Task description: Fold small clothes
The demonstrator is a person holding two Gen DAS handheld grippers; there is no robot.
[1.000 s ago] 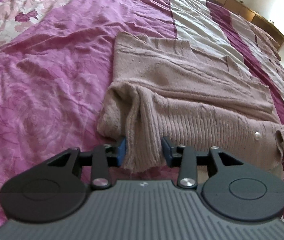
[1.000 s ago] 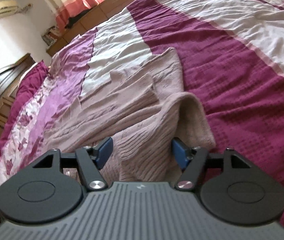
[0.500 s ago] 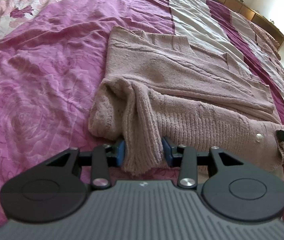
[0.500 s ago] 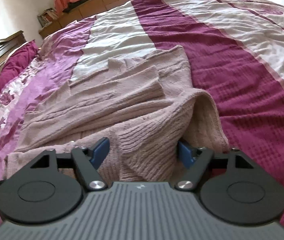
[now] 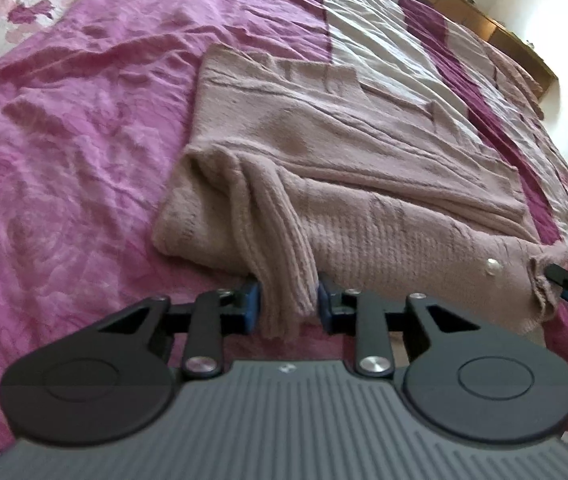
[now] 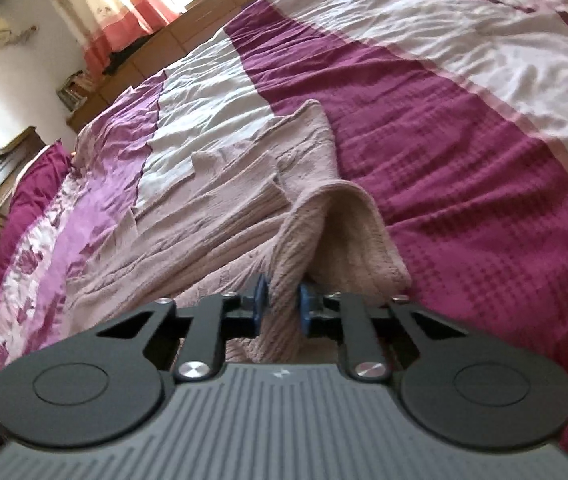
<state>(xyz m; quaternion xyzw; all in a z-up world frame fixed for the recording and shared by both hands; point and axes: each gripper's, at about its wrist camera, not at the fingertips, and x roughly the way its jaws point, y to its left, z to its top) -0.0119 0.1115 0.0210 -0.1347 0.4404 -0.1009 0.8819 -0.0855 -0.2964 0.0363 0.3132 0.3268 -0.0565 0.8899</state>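
Dusty-pink knit cardigan [image 5: 363, 184] spread flat on the bed [image 5: 84, 140], lying across the magenta-and-cream striped bedspread, sleeves already laid over the body, near hem raised off the cover at both corners. Left hand-held gripper [image 5: 287, 306] clamped on a bunched ribbed fold of the hem at the garment's left corner, blue pads pressed into the knit on either side. Right hand-held gripper [image 6: 282, 308] pinched tight on the ribbed edge at the opposite corner, the cloth tenting up into a hollow ridge just behind it; seen also at the far right edge of the left wrist view, tip against the hem near a pearl button [image 5: 492, 269]. Step in hand, by the look of it: carrying the bottom hem up and over toward the collar to halve the cardigan. Best done by lifting both corners together and level, keeping the hem taut between them so the middle does not sag and drag the folded sleeves out of place. Worth travelling forward in a low arc, just high enough to clear the lower layer, then setting the hem down square with the shoulder line before letting go. Thick, stretchy knit likely to slump and bunch if one side leads, so matched pace matters. Grip seems deep enough on both sides; slipping looks unlikely.
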